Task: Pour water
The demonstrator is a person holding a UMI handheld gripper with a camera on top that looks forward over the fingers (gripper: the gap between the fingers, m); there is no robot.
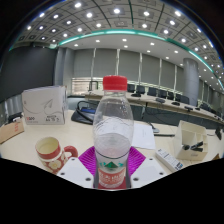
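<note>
A clear plastic water bottle (113, 125) with a red cap and a red and green label stands upright between my fingers. My gripper (112, 166) is shut on the bottle, with both magenta pads (84, 159) pressed against its lower body at the label. A cream mug with red trim and a red handle (51, 152) sits on the table to the left of the bottle, its mouth facing up. I cannot tell whether the bottle rests on the table or hangs just above it.
A white box (43, 104) stands behind the mug at the left. A white container (192, 143) sits to the right, with papers (145, 134) behind the bottle. The long pale table (25, 145) runs back toward dark chairs (160, 95) and windows.
</note>
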